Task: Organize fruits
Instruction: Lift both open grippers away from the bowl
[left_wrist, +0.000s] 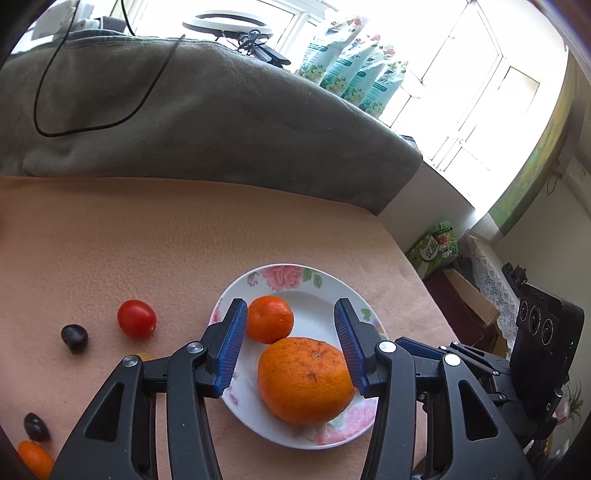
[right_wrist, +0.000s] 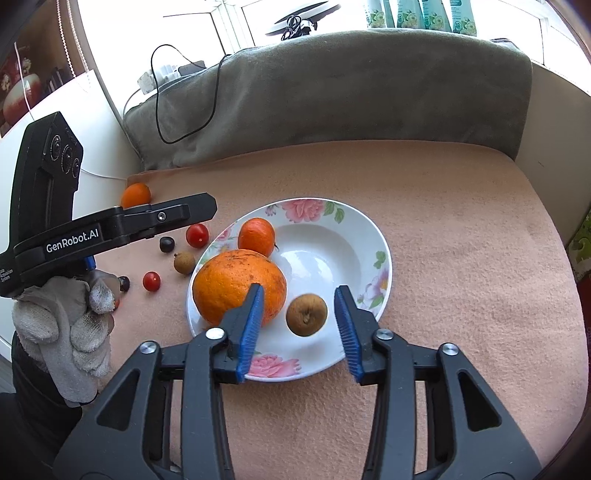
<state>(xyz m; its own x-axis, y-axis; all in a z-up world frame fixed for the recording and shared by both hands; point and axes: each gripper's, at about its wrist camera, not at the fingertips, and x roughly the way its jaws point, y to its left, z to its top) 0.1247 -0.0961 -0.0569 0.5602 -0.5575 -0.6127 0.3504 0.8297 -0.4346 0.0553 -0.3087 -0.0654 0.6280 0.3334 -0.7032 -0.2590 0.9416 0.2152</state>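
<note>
The right gripper (right_wrist: 299, 317), jaws apart, is releasing the brown fruit (right_wrist: 306, 314) onto the plate (right_wrist: 373, 236); the left gripper (left_wrist: 291, 343), also open, is likely fetching the loose tomato (left_wrist: 136, 319) next.

Hidden and cut-off fruit

A small orange fruit (left_wrist: 34, 459) is cropped by the left wrist view's edge; the brown fruit (right_wrist: 306, 314) looks blurred.

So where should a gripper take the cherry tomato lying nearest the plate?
Probably across the middle of the cherry tomato, coming down from above: it is small, smooth and rounded, lying on the cloth, with the dark grape and plate standing clear of its sides.
</note>
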